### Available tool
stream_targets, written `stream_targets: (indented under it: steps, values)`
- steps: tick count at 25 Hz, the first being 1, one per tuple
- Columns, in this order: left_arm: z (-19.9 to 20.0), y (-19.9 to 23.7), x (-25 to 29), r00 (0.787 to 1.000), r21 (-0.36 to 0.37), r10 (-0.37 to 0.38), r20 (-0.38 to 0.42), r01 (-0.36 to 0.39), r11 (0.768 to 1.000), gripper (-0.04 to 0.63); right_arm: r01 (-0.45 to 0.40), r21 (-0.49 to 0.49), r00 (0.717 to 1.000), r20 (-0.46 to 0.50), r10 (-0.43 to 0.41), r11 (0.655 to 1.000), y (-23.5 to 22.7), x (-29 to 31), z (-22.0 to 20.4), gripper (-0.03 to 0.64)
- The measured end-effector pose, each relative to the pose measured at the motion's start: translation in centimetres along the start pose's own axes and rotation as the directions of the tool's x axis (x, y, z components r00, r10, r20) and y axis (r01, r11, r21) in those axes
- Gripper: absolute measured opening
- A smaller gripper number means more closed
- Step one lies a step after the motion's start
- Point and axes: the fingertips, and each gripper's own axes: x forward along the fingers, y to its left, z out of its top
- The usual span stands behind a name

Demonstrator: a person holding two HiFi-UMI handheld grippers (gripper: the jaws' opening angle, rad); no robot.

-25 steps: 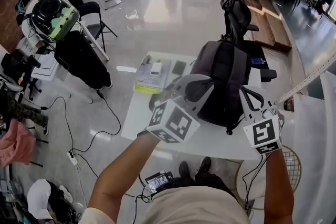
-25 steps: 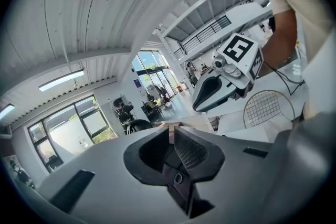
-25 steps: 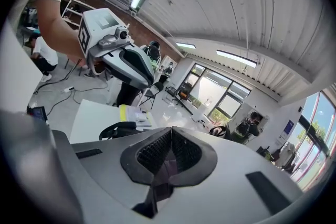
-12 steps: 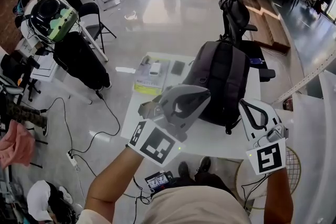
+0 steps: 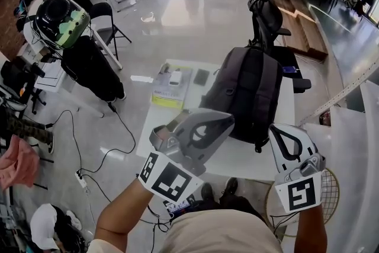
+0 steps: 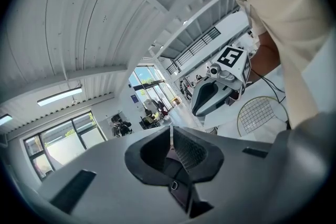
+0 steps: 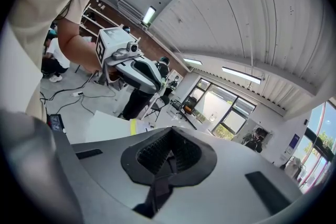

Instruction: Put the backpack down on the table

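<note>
Beyond the fingers, the left gripper point(image 5: 227, 119) hides a corner of the backpack point(image 5: 251, 89) on the white worktop point(image 5: 246, 158). Its empty fingers have just closed; those of the right gripper point(image 5: 283, 128) are pressed together.

So the dark grey fabric backpack point(image 5: 249, 92) stands upright on the white rectangular table point(image 5: 243, 160), sitting around 1 o'clock from the table's middle, with a loose strap end dangling at its 6 o'clock.

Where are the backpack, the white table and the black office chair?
backpack point(image 5: 251, 92), head view, middle of its dark panel.
white table point(image 5: 243, 160), head view, bare top near its front edge.
black office chair point(image 5: 269, 19), head view, backrest.
</note>
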Motion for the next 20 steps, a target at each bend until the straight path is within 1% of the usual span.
stream_targets:
  steps: [9, 20]
  values:
    - [-0.8, -0.4, -1.7, 1.000, -0.040, 0.022, -0.017, -0.023, 0.999, 0.028, -0.004, 0.027, 1.000, 0.000, 0.004, 1.000, 1.0, -0.6, 0.5, 0.023]
    - [-1.1, -1.1, -1.6, 1.000, -0.042, 0.018, -0.021, -0.019, 0.999, 0.028, 0.004, 0.034, 1.000, 0.003, -0.004, 0.999, 1.2, -1.1, 0.2, 0.024]
